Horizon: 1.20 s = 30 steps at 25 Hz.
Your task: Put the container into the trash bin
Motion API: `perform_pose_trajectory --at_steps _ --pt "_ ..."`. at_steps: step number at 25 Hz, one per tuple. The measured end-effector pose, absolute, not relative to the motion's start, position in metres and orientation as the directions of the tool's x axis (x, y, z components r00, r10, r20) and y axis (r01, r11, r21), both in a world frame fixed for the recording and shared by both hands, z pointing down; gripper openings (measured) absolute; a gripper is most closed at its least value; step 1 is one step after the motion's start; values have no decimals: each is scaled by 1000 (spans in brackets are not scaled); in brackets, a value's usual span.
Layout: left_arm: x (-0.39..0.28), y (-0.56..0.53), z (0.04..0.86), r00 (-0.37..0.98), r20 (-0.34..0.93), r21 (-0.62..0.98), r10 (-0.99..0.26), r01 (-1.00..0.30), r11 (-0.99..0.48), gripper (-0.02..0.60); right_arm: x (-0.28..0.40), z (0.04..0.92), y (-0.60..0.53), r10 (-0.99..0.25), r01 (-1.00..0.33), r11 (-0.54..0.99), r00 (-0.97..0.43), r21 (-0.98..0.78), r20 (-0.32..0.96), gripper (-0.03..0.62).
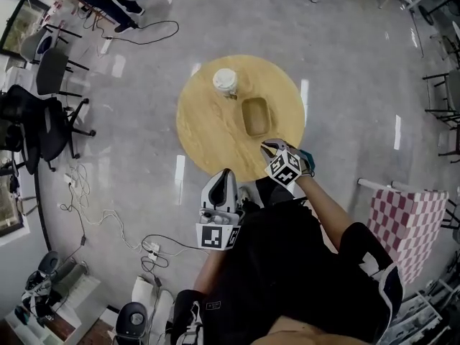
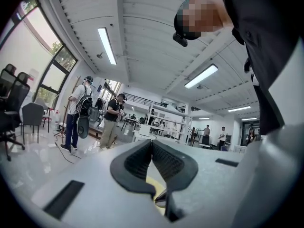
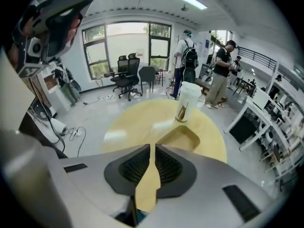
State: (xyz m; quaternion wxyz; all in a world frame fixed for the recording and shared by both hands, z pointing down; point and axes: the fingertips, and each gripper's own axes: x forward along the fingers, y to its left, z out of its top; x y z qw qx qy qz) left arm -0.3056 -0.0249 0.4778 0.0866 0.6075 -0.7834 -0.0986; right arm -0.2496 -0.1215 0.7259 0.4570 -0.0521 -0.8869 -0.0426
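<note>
A shallow tan container (image 1: 255, 116) lies on the round wooden table (image 1: 205, 131), to the right of a white lidded cup (image 1: 225, 82). My right gripper (image 1: 267, 146) hangs over the table's near edge, just short of the container, pointing down at it. In the right gripper view its jaws (image 3: 152, 146) are shut with nothing between them, and the container (image 3: 183, 137) and the cup (image 3: 186, 101) lie ahead. My left gripper (image 1: 224, 172) is held level at the near rim of the table, shut and empty (image 2: 151, 141). No trash bin can be made out.
Black office chairs (image 1: 43, 121) stand at the left, and cables (image 1: 93, 214) trail over the grey floor. A red-and-white checkered thing (image 1: 406, 221) stands at the right. Two people (image 3: 204, 65) stand beyond the table. More chairs (image 1: 445, 85) line the right edge.
</note>
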Motion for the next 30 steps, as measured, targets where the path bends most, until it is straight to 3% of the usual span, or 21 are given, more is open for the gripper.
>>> perform_pose_trajectory --at_steps 5,10,21,30 --pt "-314 -44 485 -265 39 269 -963 -926 266 11 -258 776 -134 71 233 971 -466 45 882 99" --pt "-320 -49 494 -301 70 270 -951 -912 309 11 -260 821 -147 43 334 938 -378 93 925 109" --pt "-332 -46 502 -366 111 283 -924 -880 383 11 -265 870 -155 43 432 898 -273 83 961 107" --pt "-336 -30 500 -375 96 278 -922 -879 387 9 -269 874 -152 6 444 888 -267 118 964 44"
